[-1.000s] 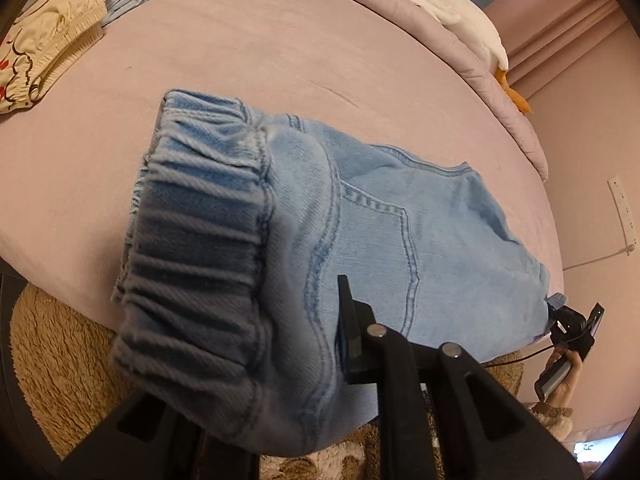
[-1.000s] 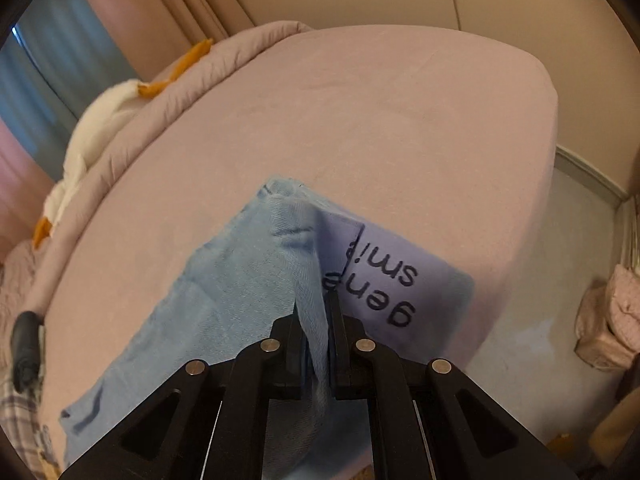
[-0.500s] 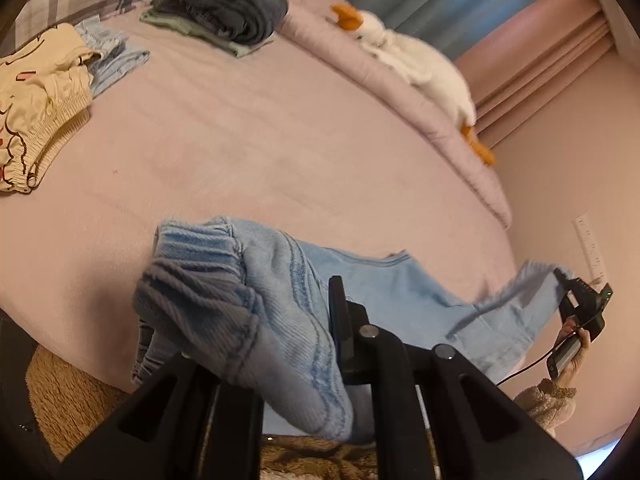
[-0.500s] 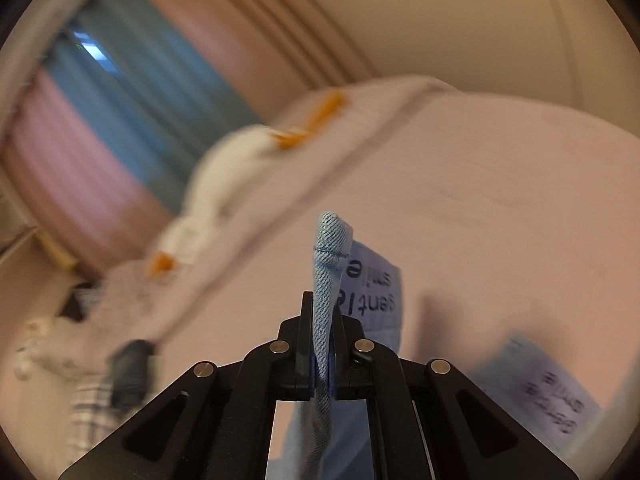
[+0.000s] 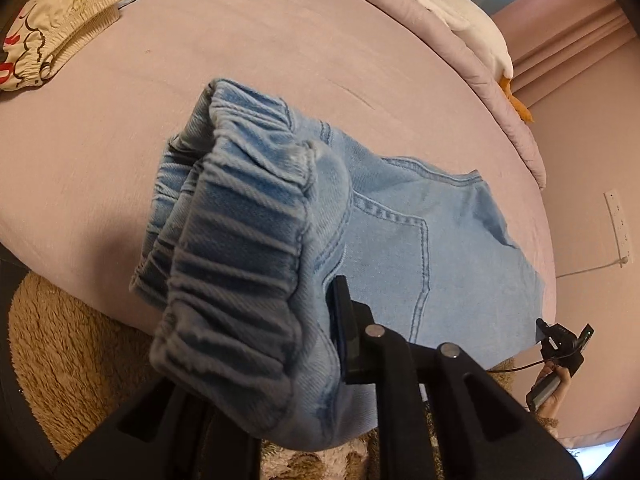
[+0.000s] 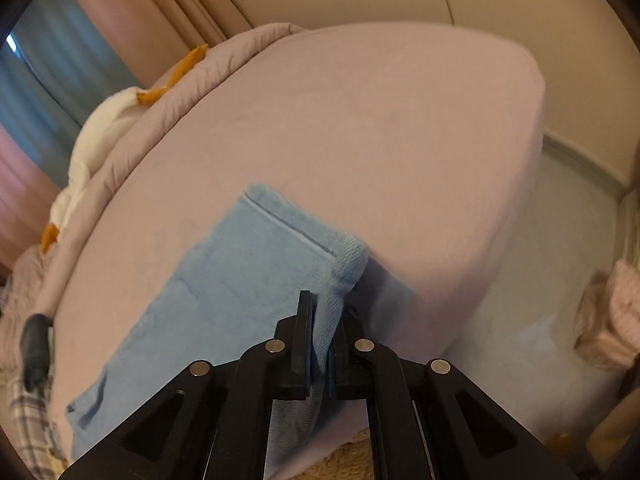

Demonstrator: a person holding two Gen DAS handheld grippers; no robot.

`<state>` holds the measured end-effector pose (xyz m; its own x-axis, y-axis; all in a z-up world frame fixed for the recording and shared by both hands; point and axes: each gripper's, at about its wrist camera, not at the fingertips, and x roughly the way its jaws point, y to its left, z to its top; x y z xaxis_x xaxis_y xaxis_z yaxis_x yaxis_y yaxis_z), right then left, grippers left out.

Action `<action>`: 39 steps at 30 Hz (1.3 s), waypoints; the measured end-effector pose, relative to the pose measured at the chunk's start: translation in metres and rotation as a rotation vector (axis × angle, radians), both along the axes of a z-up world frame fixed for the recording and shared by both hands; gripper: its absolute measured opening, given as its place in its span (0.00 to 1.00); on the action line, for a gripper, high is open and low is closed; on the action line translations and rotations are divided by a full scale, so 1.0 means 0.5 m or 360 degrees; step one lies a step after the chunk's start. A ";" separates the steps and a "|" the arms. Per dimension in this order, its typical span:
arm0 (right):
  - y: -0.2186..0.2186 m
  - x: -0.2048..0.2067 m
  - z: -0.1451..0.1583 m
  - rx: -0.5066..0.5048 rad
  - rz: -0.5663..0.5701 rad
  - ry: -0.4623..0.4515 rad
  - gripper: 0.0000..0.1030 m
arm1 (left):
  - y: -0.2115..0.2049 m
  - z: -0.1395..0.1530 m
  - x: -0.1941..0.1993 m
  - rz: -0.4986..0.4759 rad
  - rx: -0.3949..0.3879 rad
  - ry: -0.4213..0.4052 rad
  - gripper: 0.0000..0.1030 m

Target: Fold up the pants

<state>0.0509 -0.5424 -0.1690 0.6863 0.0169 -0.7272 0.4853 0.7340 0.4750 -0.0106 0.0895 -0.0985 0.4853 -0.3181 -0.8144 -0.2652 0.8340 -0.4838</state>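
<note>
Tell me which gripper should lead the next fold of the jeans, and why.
Probably the left gripper. It is shut on the bulky elastic waistband of the jeans, raised over open bed. The right gripper only pinches the hem near the bed's edge, suiting an anchor.

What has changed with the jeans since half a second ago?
The jeans were lifted off the bed then; now they lie spread on it again. Both grips stayed: left gripper on the waistband, right gripper on the leg end.

Pink bed (image 5: pixel 280 48), jeans (image 5: pixel 420 240) (clothes behind)
</note>
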 end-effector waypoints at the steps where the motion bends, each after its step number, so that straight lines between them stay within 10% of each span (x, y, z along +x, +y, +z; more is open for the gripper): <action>1: -0.002 -0.002 0.001 0.0025 -0.0002 -0.0013 0.05 | -0.001 0.002 0.001 -0.0002 0.0006 -0.0002 0.13; 19: -0.003 -0.021 0.068 -0.0174 -0.0076 -0.0115 0.04 | -0.025 0.042 0.012 -0.0003 0.0180 -0.0115 0.13; 39: -0.003 -0.012 -0.006 -0.0256 -0.0053 0.0057 0.01 | -0.005 0.004 0.003 -0.0012 0.0105 -0.0027 0.17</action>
<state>0.0450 -0.5441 -0.1722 0.6579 -0.1243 -0.7428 0.5254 0.7824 0.3344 -0.0093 0.0869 -0.0964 0.4969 -0.2675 -0.8256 -0.2513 0.8662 -0.4319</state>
